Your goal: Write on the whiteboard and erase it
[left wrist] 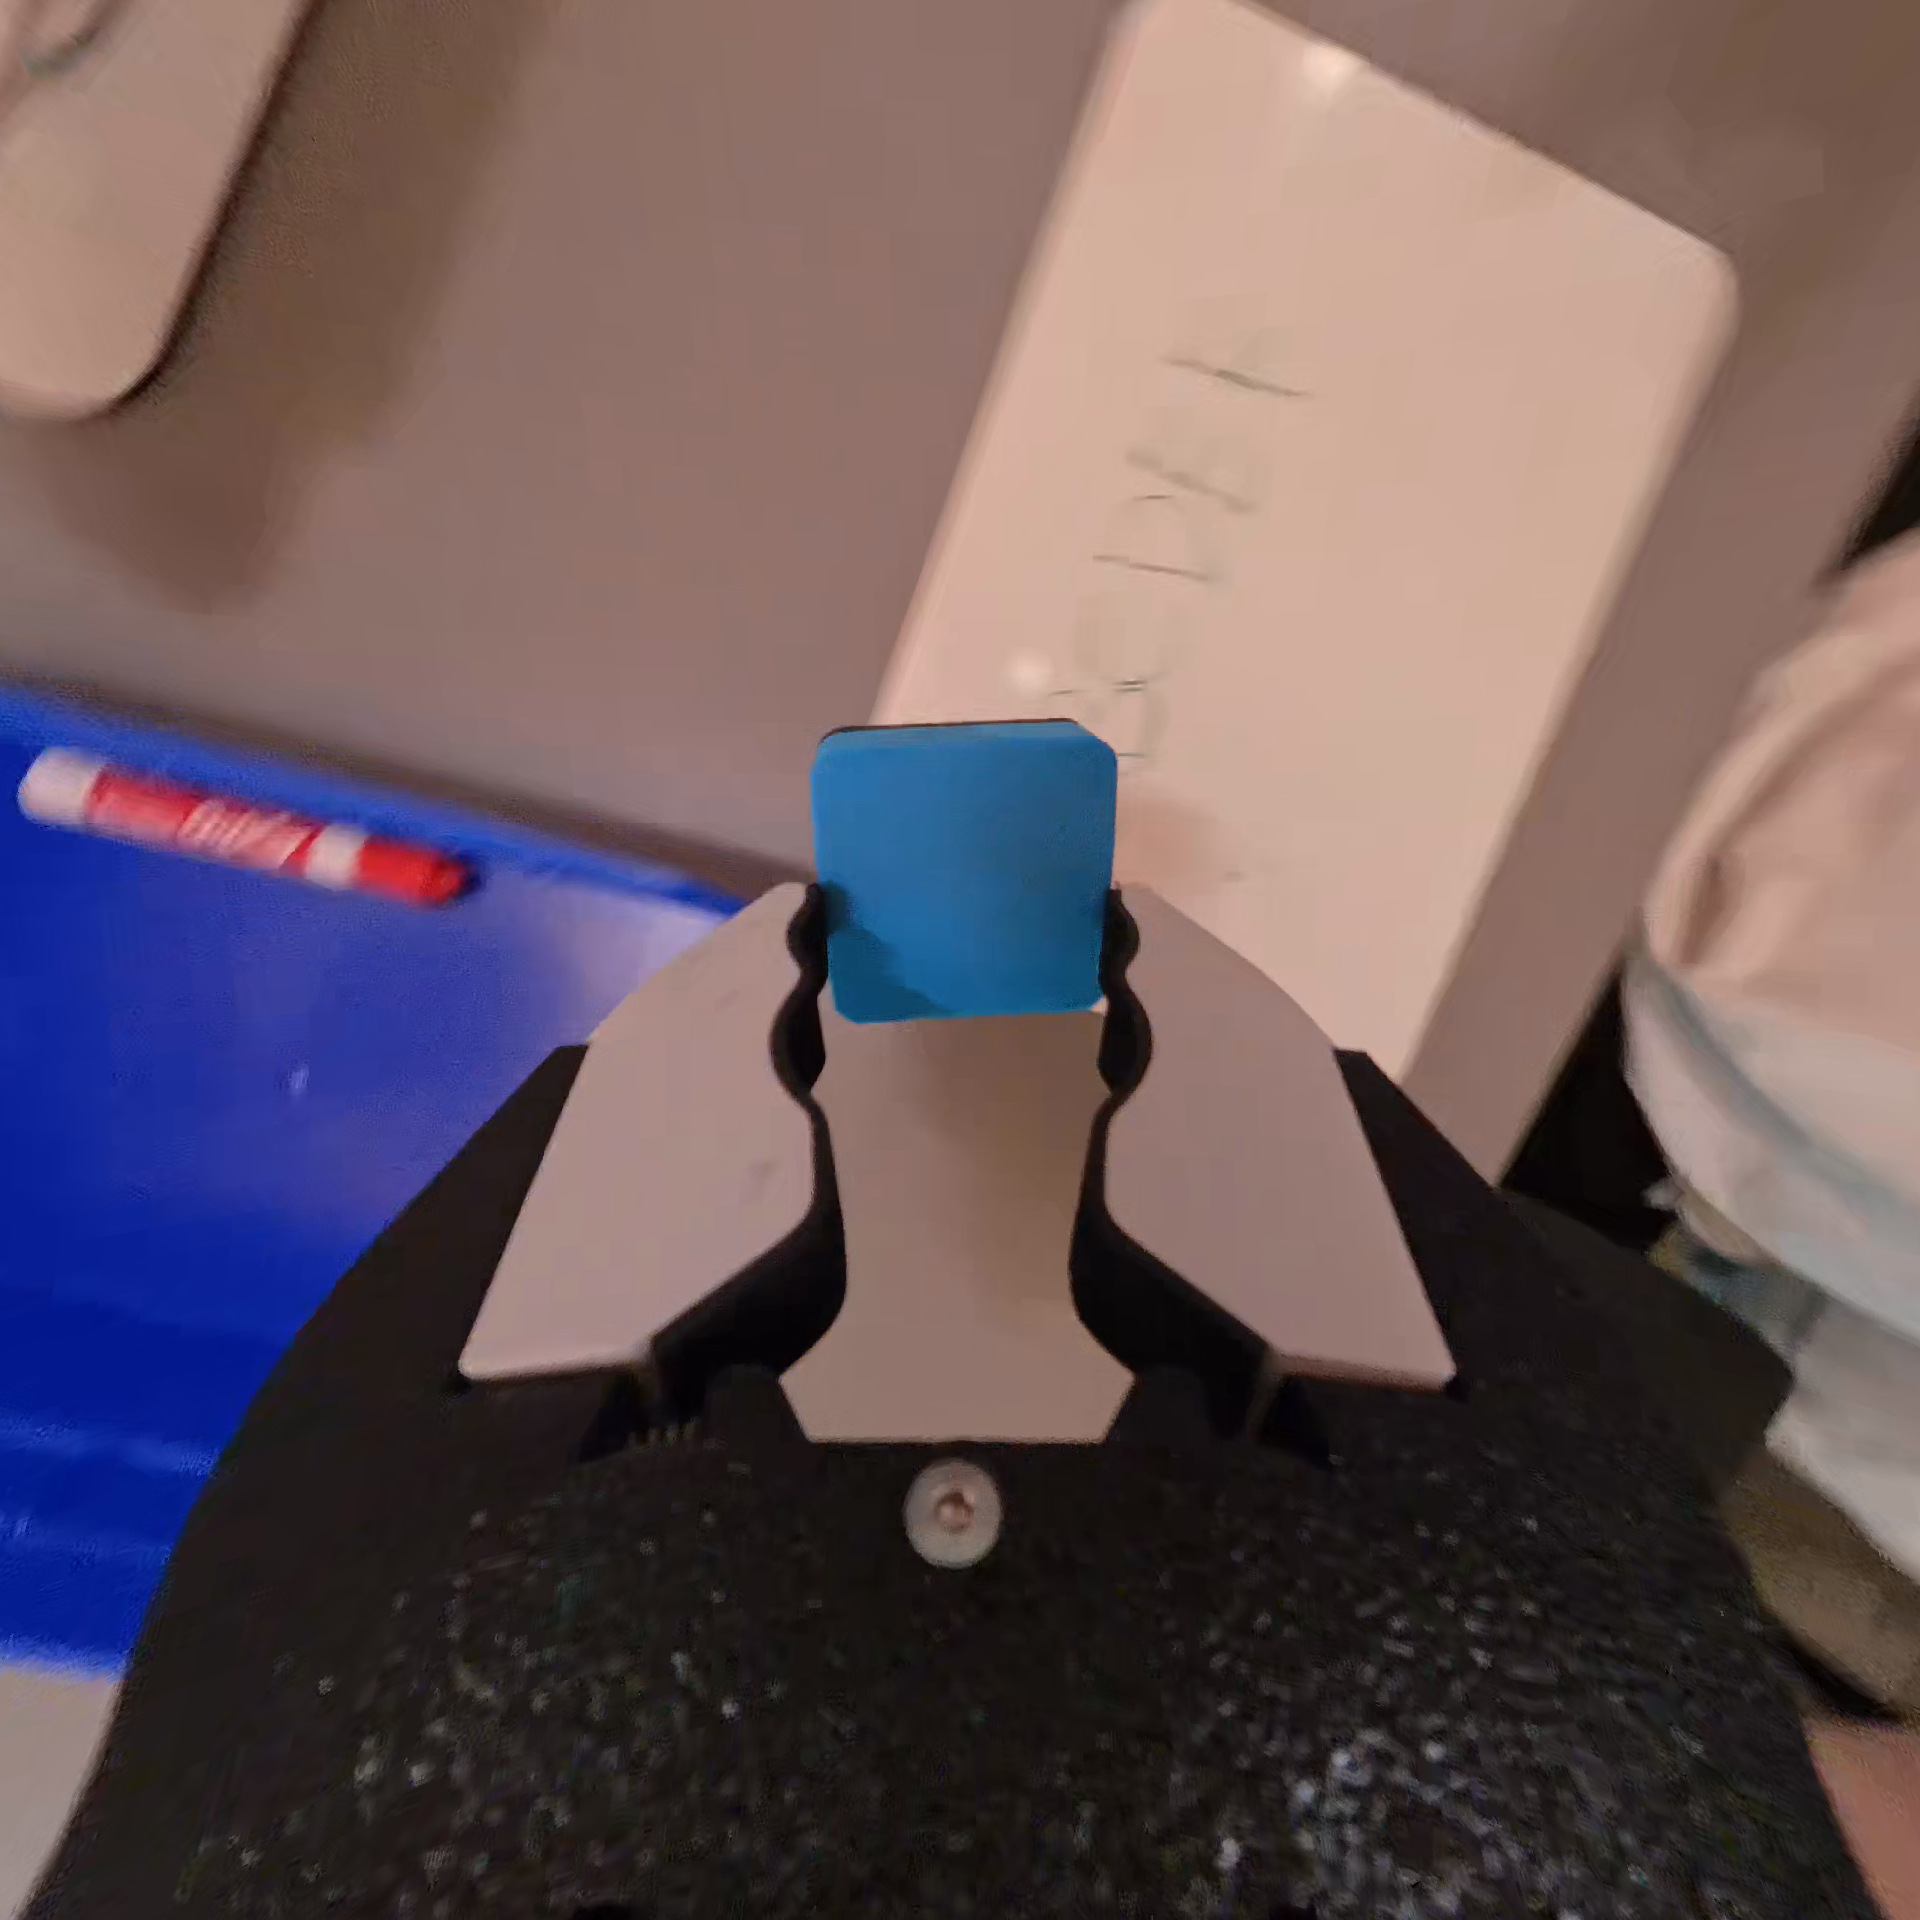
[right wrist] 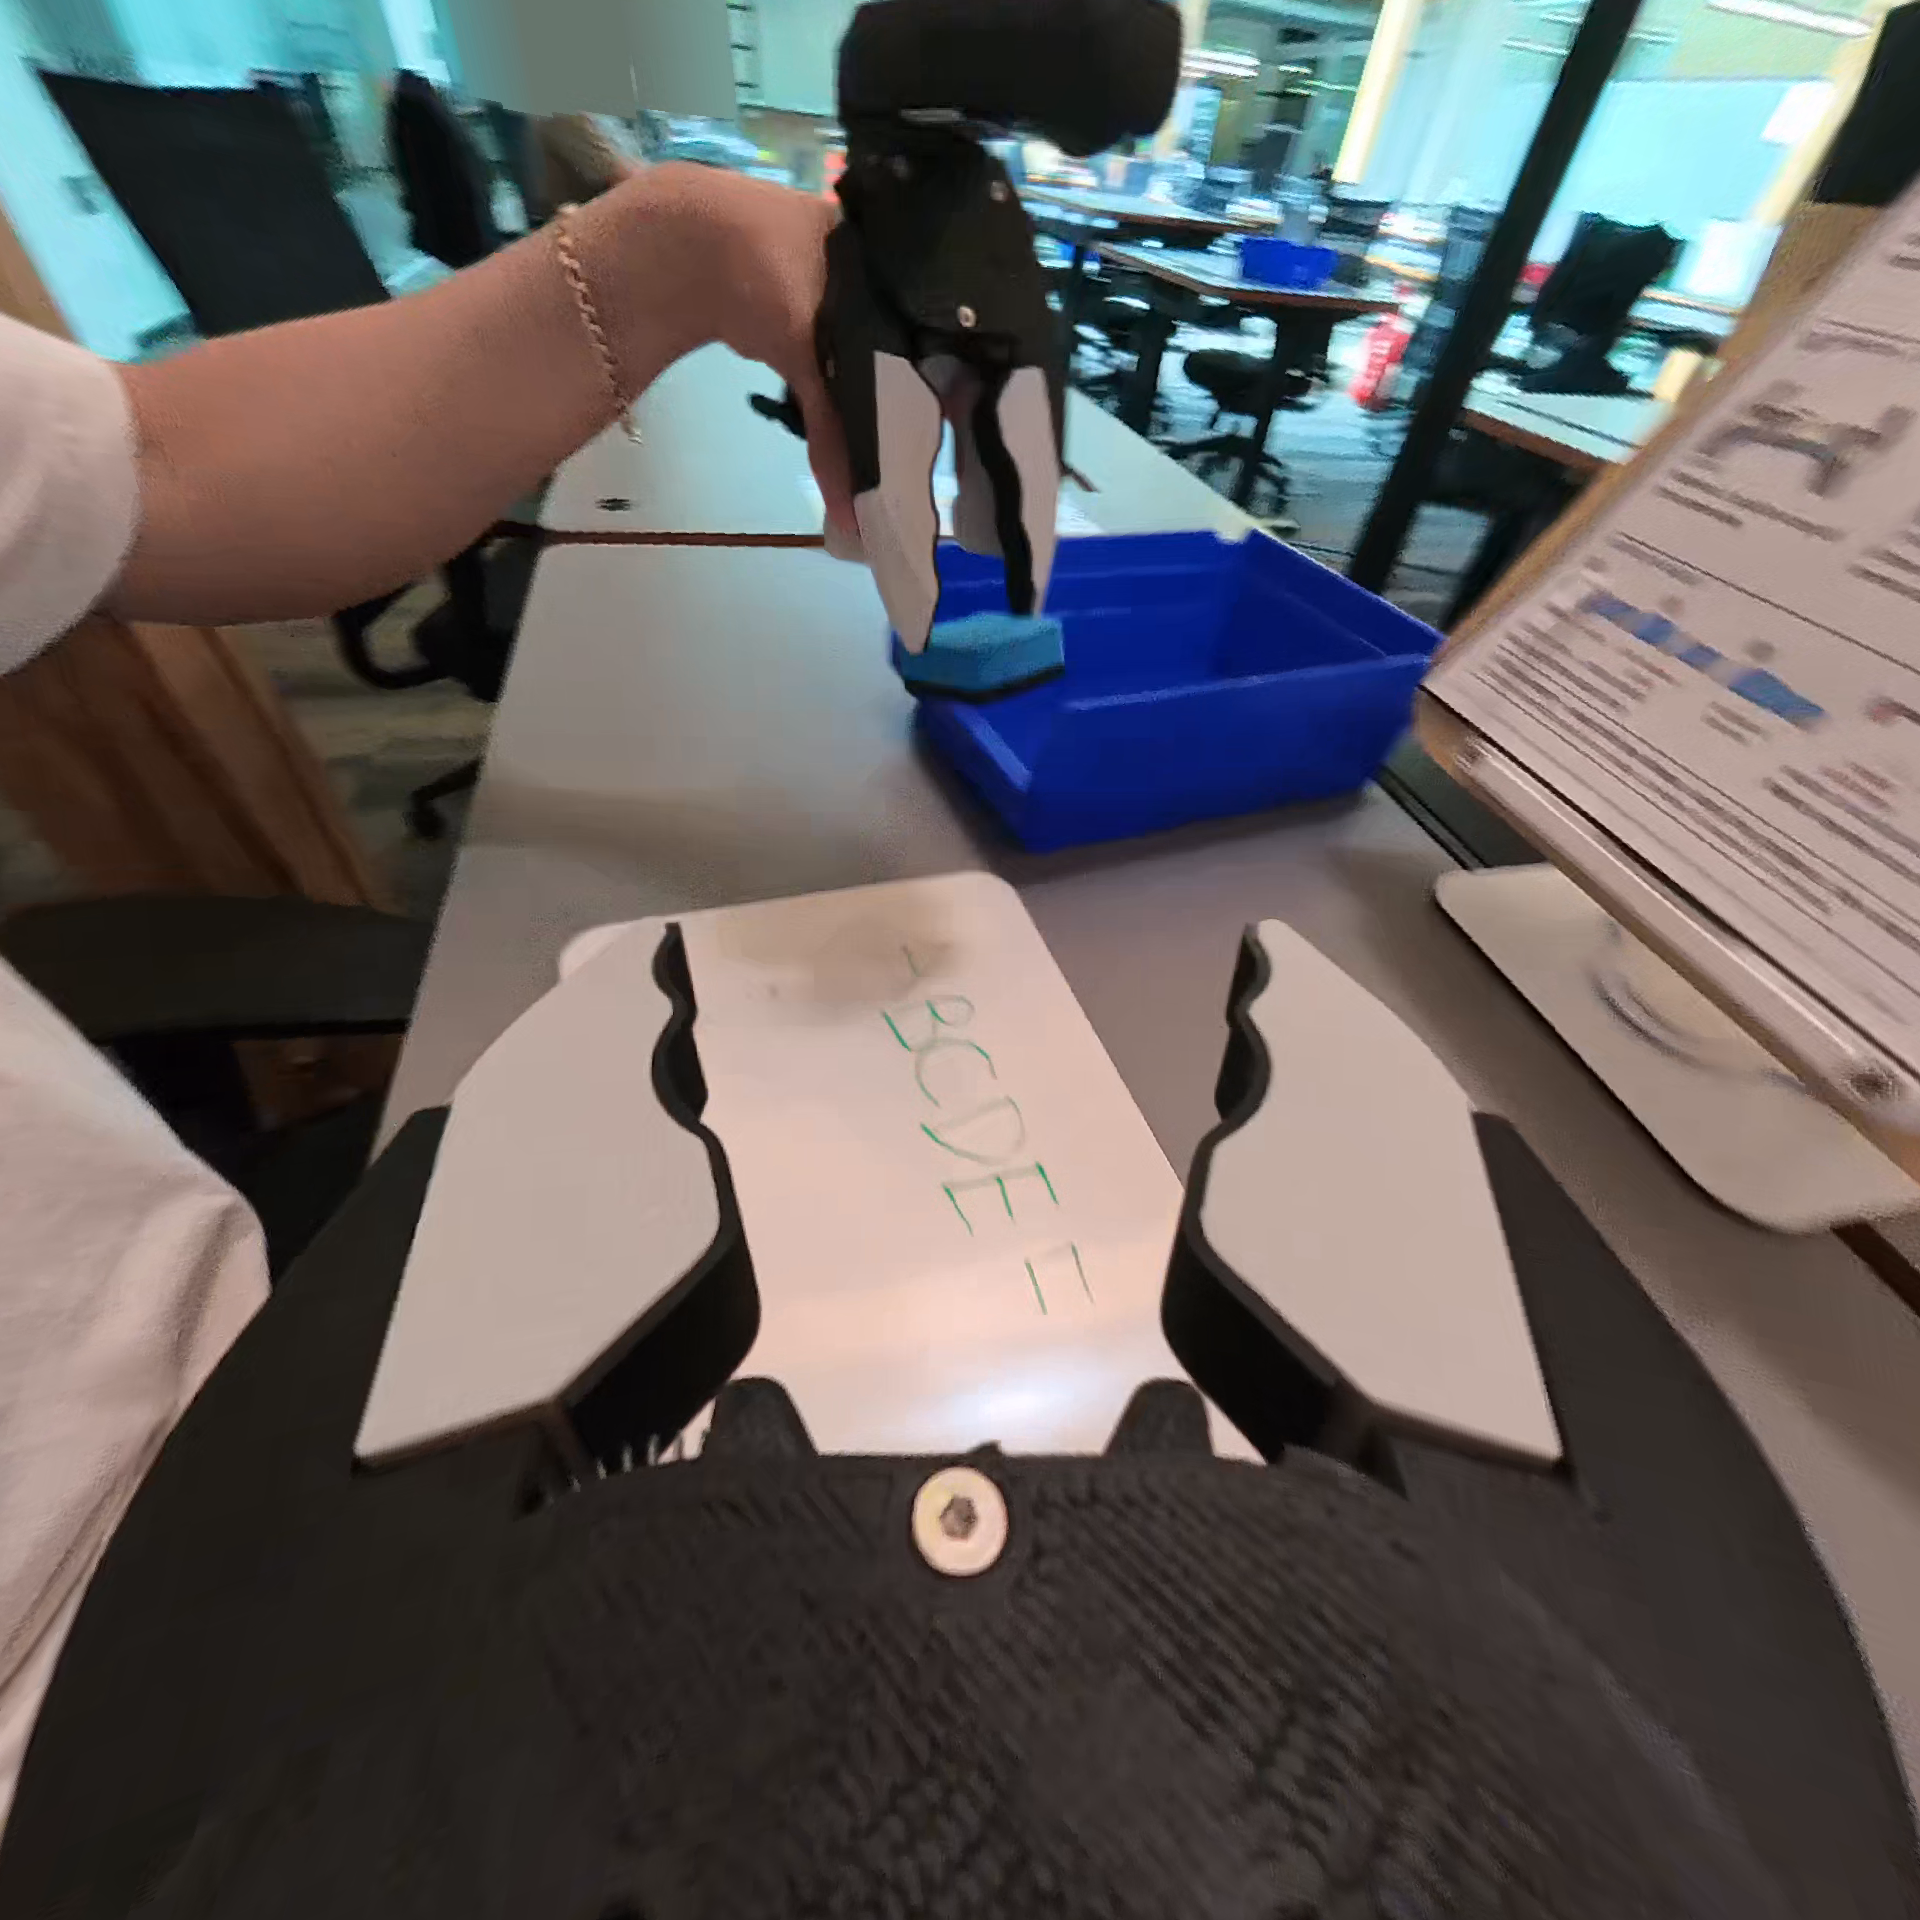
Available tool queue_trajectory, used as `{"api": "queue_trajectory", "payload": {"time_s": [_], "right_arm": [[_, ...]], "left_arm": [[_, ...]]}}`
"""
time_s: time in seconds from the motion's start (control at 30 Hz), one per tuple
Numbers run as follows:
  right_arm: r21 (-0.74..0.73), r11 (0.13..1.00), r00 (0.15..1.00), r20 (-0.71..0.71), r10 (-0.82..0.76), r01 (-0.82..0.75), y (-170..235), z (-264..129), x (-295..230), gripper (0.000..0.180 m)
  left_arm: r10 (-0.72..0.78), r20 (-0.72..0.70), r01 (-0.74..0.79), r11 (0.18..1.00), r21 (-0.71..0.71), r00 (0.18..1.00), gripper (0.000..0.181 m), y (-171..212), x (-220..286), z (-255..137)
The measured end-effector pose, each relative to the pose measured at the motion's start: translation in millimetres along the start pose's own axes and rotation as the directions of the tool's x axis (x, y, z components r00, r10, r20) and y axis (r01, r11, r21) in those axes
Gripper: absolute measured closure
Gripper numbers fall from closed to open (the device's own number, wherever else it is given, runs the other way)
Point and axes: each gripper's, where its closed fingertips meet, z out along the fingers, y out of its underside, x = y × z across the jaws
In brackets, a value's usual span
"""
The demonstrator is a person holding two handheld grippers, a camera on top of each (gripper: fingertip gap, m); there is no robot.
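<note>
My left gripper [left wrist: 961, 914] is shut on a blue square eraser [left wrist: 961, 873] with a black underside. In the right wrist view that gripper [right wrist: 971, 623] holds the eraser [right wrist: 987, 649] in the air by the near left corner of the blue bin. The small whiteboard [left wrist: 1351, 499] lies flat on the grey table and bears green marker writing, partly smudged at its far end [right wrist: 831, 966]. My right gripper [right wrist: 961, 1029] is open and empty, low over the whiteboard's [right wrist: 914, 1299] near end. A red and white marker [left wrist: 244, 826] lies in the blue bin.
The blue bin [right wrist: 1216, 769] stands on the table beyond the whiteboard, also at the left in the left wrist view [left wrist: 208, 1195]. A stand with a printed sheet [right wrist: 1714, 644] leans at the right on a white base [right wrist: 1621, 1049]. A person's arm [right wrist: 416, 416] reaches in from the left. The grippers' ends are close to 25 centimetres from one another.
</note>
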Motion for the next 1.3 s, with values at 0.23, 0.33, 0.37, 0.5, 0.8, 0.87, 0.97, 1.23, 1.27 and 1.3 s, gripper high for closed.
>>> {"api": "queue_trajectory", "payload": {"time_s": [0.23, 0.33, 0.37, 0.5, 0.8, 0.87, 0.97, 1.23, 1.27, 1.3], "right_arm": [[-0.091, 0.993, 0.961, 0.271, -0.051, 0.078, 1, 73, -40, 0.099], [-0.106, 0.989, 0.954, 0.293, -0.064, 0.099, 12, 86, -51, 0.107], [-0.109, 0.989, 0.953, 0.297, -0.066, 0.102, 15, 87, -53, 0.11], [-0.106, 0.99, 0.955, 0.289, -0.061, 0.095, 20, 88, -56, 0.128], [-0.21, 0.977, 0.962, 0.271, 0.024, 0.034, 37, 93, -51, 0.115], [-0.227, 0.973, 0.954, 0.3, 0.022, 0.049, 40, 95, -55, 0.121], [-0.24, 0.969, 0.953, 0.304, 0.01, 0.066, 44, 99, -57, 0.124], [-0.264, 0.963, 0.969, 0.247, 0.017, 0.051, 55, 96, -46, 0.125], [-0.273, 0.961, 0.974, 0.227, 0.029, 0.035, 59, 95, -41, 0.125], [-0.267, 0.964, 0.981, 0.19, 0.04, 0.012, 61, 93, -33, 0.125]], "left_arm": [[0.345, -0.1, -0.355, 0.928, -0.117, 0.933, 0.131, -24, 101, 22], [0.378, -0.128, -0.392, 0.914, -0.108, 0.917, 0.131, -30, 118, 29], [0.372, -0.129, -0.386, 0.916, -0.112, 0.919, 0.131, -31, 119, 31], [0.327, -0.149, -0.344, 0.932, -0.114, 0.933, 0.131, -34, 120, 40], [0.328, -0.168, -0.346, 0.934, -0.088, 0.929, 0.131, -36, 126, 47], [0.333, -0.175, -0.351, 0.933, -0.083, 0.927, 0.131, -37, 128, 47], [0.336, -0.172, -0.356, 0.929, -0.104, 0.926, 0.131, -33, 126, 48], [0.298, -0.117, -0.302, 0.953, -0.013, 0.947, 0.13, -37, 120, 55], [0.28, -0.082, -0.28, 0.96, 0.015, 0.956, 0.129, -39, 115, 54], [0.257, -0.056, -0.254, 0.966, 0.048, 0.965, 0.128, -40, 110, 52]]}}
